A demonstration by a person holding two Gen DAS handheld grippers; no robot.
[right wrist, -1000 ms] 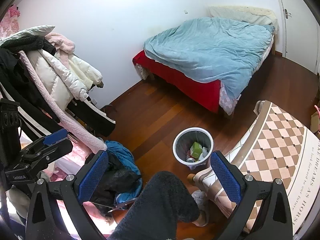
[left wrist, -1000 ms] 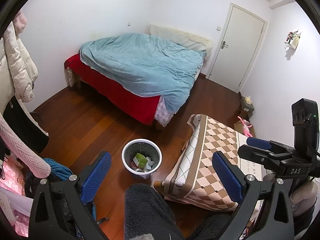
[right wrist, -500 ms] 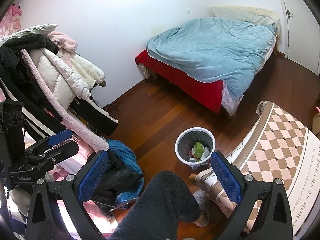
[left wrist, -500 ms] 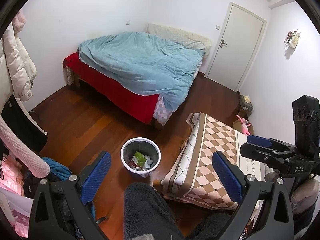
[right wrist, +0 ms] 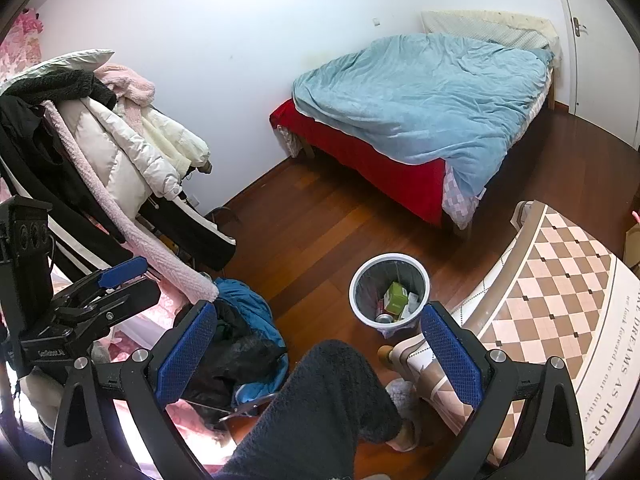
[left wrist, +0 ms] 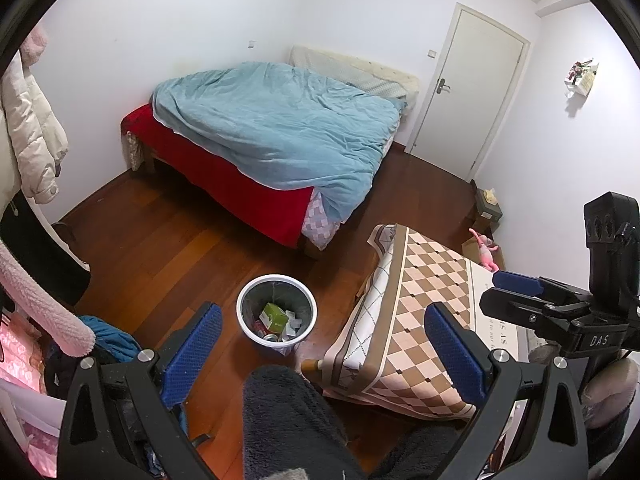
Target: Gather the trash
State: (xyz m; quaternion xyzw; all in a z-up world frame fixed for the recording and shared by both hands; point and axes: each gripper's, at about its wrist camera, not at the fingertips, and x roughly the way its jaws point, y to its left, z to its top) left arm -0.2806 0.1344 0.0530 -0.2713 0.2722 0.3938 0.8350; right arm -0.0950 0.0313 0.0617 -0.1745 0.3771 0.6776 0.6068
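The left gripper is hanging at the bottom of its frame with both blue pads spread wide and nothing between them. The right gripper is sitting likewise, jaws wide and empty. A dark fleece-clad leg is filling the lower centre, ending in a grey slipper.

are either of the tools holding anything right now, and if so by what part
Nothing is held. The left tool and the right tool both stand open and empty above the white round trash bin.
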